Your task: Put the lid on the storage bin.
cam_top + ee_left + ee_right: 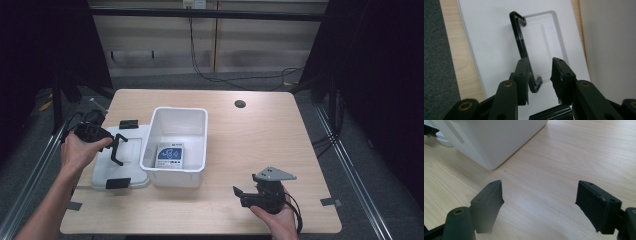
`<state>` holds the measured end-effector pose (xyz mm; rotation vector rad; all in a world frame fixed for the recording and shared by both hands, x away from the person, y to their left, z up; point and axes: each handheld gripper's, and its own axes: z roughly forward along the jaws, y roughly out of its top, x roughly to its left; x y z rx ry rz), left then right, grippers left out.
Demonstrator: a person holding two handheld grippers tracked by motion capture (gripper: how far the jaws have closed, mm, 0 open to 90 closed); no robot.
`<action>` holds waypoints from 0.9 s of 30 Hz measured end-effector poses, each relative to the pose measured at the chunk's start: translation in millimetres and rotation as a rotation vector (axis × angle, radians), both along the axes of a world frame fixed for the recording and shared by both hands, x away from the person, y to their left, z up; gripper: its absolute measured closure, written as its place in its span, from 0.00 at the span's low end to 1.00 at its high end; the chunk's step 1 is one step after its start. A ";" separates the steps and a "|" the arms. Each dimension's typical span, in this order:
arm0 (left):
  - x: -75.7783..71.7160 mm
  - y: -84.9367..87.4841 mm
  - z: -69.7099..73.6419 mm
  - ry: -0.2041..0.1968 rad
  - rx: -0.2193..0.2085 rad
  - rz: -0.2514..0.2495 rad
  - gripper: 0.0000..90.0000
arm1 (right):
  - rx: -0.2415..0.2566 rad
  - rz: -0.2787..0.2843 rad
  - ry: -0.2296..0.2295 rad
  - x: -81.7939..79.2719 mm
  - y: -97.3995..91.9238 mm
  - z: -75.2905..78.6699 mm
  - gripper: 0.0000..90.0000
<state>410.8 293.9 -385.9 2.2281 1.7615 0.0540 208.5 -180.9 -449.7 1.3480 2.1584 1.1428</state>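
A flat white lid point(136, 167) lies on the table left of a white bin point(181, 110). My left gripper point(119, 149) hangs over the lid, pointing down at it. In the left gripper view a thin black handle point(520, 40) runs along the lid point(489, 50) and passes beside one jaw, its near end lying in the gap of my left gripper point(540, 72). The pads are not pressing on it. My right gripper point(245, 184) rests near the front right of the table, its jaws wide apart over bare wood point(539, 197). The bin's corner point(491, 142) lies ahead of it.
A blue-and-white printed card point(170, 156) lies in the bin. Black clips sit at the lid's far end point(129, 123) and near end point(118, 183). A round cable hole point(240, 104) is at the table's back. Dark floor and rails flank the table.
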 end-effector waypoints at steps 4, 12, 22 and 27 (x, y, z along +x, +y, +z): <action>8.6 1.3 -5.1 0.034 0.000 0.028 0.76 | -0.001 0.004 0.003 0.5 0.6 -0.3 0.24; 19.8 -6.1 -16.7 0.091 0.027 0.059 0.81 | -0.006 0.007 0.008 0.1 0.9 -0.8 0.23; 25.2 -6.8 -25.2 0.135 0.030 0.086 0.84 | -0.007 0.011 0.011 0.0 1.9 -0.9 0.23; 28.0 -7.9 -27.5 0.157 0.043 0.104 0.88 | -0.006 0.012 0.014 0.8 2.0 -1.6 0.23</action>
